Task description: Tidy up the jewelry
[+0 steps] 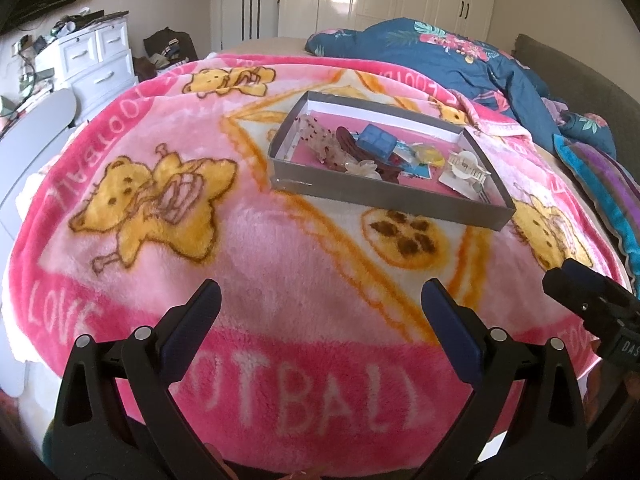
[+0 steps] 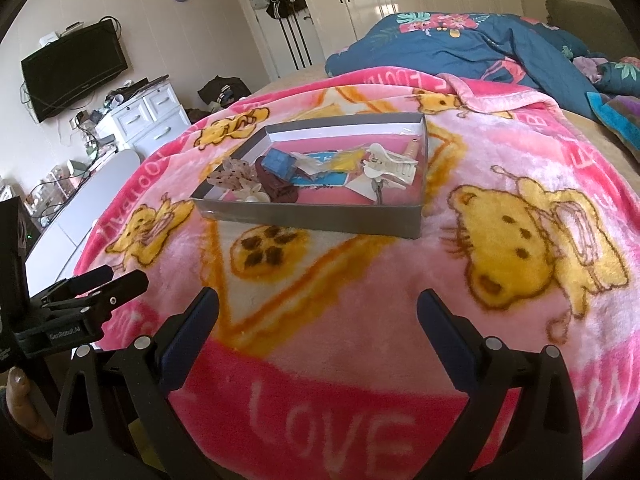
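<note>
A shallow grey box (image 1: 384, 196) (image 2: 320, 218) sits on the pink blanket and holds a jumble of hair clips and jewelry. Inside are a blue box (image 1: 376, 141) (image 2: 280, 162), a brown clip (image 1: 352, 148) (image 2: 276, 186), a white claw clip (image 1: 466, 168) (image 2: 390, 166) and a speckled clear clip (image 1: 320, 136) (image 2: 232, 174). My left gripper (image 1: 320, 300) is open and empty, well short of the box. My right gripper (image 2: 318, 300) is open and empty too, also short of the box. Each gripper shows at the edge of the other's view (image 1: 588, 292) (image 2: 108, 284).
The pink bear-print blanket (image 1: 200, 240) (image 2: 500, 160) covers the bed. A blue floral quilt (image 1: 460, 56) (image 2: 460, 40) is piled behind the box. A white drawer unit (image 1: 100, 60) (image 2: 148, 116) stands at the left, wardrobes at the back.
</note>
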